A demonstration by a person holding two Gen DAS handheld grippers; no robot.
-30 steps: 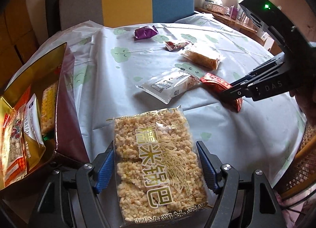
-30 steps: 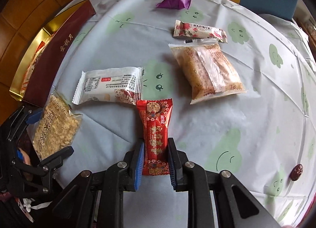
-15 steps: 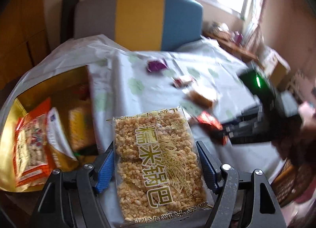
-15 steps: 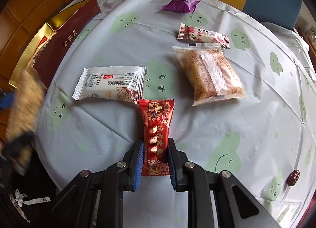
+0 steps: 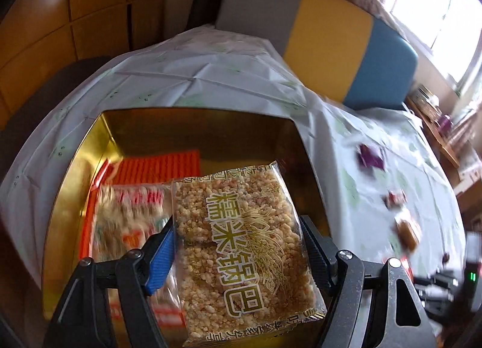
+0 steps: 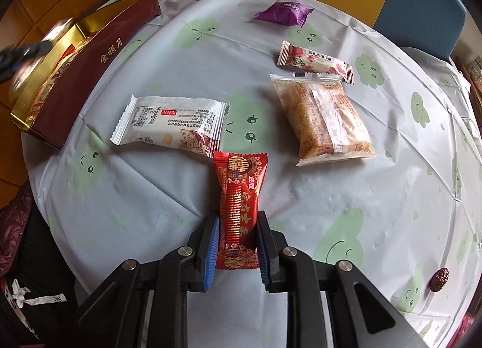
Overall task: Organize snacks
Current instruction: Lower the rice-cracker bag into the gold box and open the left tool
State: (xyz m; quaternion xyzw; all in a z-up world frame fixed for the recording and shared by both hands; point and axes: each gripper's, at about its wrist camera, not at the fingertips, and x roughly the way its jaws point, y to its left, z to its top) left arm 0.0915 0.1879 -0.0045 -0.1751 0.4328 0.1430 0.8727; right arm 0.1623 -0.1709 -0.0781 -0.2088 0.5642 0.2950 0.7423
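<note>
The left gripper (image 5: 238,253) clamps the wide rice-cracker pack (image 5: 241,248) by its long edges, its long axis running forward along the fingers, directly over the gold box (image 5: 192,131) that lies beneath and ahead. The right gripper (image 6: 236,250), narrow, pinches the red candy packet (image 6: 239,206) lengthwise above the tablecloth (image 6: 150,212); the box lies well off to its left, so the left hand is nearer.

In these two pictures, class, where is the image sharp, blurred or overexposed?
Left wrist view: the rice cracker pack is sharp, the gold box and table snacks smeared, the window blown out. Right wrist view: the red packet and tablecloth crisp, only the far-left edge blurred.
</note>
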